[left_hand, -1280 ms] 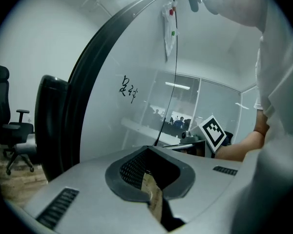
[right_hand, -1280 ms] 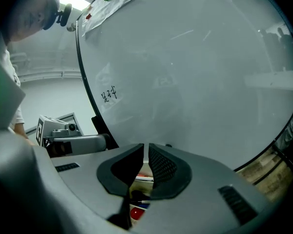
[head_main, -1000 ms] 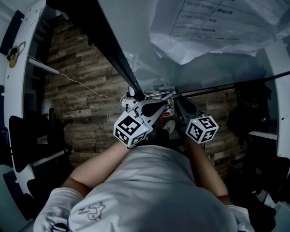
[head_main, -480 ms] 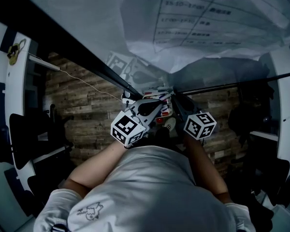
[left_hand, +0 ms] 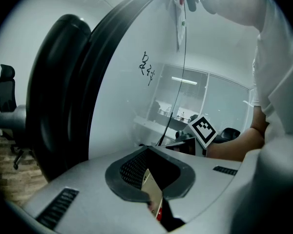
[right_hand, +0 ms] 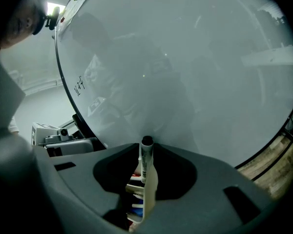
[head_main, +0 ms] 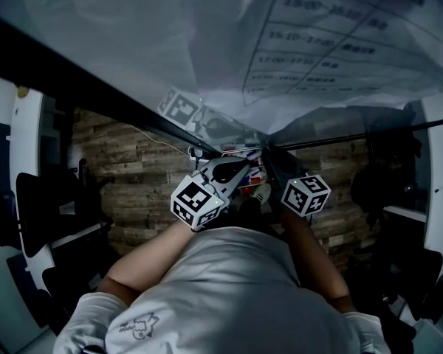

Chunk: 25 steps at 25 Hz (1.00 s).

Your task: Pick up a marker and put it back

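Clamping a marker (right_hand: 146, 156) — right hand-held gripper (right_hand: 148, 178) points at whiteboard (right_hand: 195, 72).

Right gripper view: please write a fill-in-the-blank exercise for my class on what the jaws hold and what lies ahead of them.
1. The right gripper has its jaws closed on a ____.
2. The cap at the top end of that thing is ____.
3. Ahead of the jaws stands a large pale ____, with a little handwriting on it.

Missing words, in order: marker; black; whiteboard.
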Each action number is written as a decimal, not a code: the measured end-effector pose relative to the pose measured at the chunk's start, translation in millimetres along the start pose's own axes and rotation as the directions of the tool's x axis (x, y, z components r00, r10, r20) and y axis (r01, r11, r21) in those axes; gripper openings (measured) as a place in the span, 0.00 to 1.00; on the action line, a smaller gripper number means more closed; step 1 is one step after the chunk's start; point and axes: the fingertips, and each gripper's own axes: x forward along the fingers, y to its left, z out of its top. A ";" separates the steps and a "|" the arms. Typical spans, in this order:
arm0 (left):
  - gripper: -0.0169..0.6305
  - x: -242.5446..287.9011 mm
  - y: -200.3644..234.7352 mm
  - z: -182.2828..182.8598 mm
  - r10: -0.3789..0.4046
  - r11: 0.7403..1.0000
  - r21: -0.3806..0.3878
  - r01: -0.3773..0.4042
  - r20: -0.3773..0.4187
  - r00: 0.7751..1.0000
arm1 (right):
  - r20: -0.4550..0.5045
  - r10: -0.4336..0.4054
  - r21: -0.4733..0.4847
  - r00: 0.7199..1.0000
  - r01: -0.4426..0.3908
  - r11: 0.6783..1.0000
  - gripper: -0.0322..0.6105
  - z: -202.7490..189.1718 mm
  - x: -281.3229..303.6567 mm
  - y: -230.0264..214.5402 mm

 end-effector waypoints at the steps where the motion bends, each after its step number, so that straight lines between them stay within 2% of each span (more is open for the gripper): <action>1: 0.03 -0.3 0.8 0.2 0.001 1.000 -0.002 -0.001 0.001 1.000 | -0.002 -0.002 0.001 1.000 0.002 1.000 0.17 -0.4 0.6 -0.3; 12: 0.03 -2.3 3.3 4.0 -0.019 1.000 0.002 0.019 0.007 1.000 | 0.011 -0.024 -0.017 1.000 0.024 1.000 0.17 0.8 -1.5 -2.6; 25: 0.03 -21.2 -5.5 8.2 -0.046 0.999 0.018 0.045 0.024 0.999 | 0.059 -0.039 -0.059 0.998 0.042 0.997 0.17 7.5 -17.1 16.3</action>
